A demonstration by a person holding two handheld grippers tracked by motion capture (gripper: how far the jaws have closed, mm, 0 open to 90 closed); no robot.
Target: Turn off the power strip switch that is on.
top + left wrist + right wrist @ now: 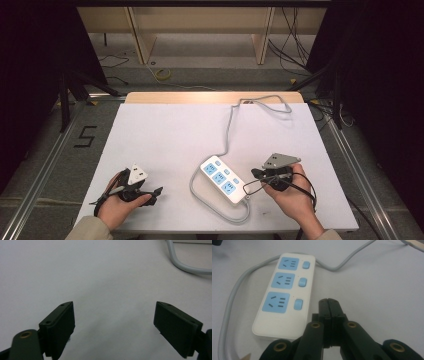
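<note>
From the high view, a white plastic power strip with three blue sockets (pixel 224 180) lies on the white table (pixel 165 140), just beside the right gripper (pixel 256 173), while the left gripper (pixel 156 192) sits well apart. In the left gripper view, its jaws stand wide open, holding nothing over bare table. In the right gripper view, the jaws are pressed together, empty, just beside the strip's near end (pixel 284 295), with its grey cord (pixel 229 305) looping around.

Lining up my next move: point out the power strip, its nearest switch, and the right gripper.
power strip (pixel 284 293): right gripper view, white top face.
nearest switch (pixel 298 304): right gripper view, blue button's middle.
right gripper (pixel 328 305): right gripper view, tips of the shut jaws.
</note>
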